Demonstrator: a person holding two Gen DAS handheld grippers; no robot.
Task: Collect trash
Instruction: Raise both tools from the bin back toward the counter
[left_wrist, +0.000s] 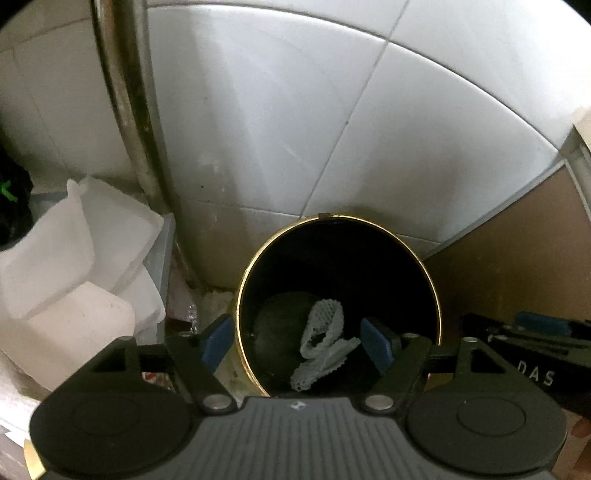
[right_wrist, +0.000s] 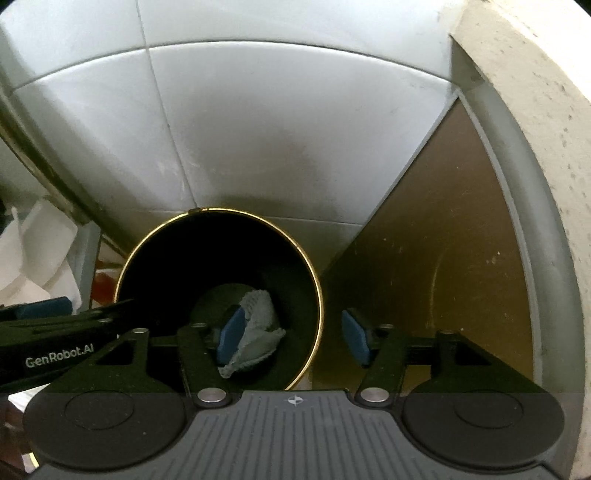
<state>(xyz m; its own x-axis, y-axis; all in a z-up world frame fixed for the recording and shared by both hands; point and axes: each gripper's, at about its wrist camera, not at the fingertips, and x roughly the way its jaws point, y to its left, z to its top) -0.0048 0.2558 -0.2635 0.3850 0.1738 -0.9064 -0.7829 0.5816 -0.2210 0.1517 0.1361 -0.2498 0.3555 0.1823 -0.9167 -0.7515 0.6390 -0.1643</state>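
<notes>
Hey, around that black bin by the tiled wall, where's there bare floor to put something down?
Bare brown floor lies right of the bin, bordered by the tiled wall and a pale curved edge. Left of the bin it is crowded: white foam pieces stacked by the pipe. The bin itself holds only a foam net.

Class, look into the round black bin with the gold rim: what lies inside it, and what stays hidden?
Inside the round black bin with the gold rim lies a crumpled pale foam net sleeve beside a dark rounded lump. The shadowed depths and whatever sits under the sleeve cannot be seen.
</notes>
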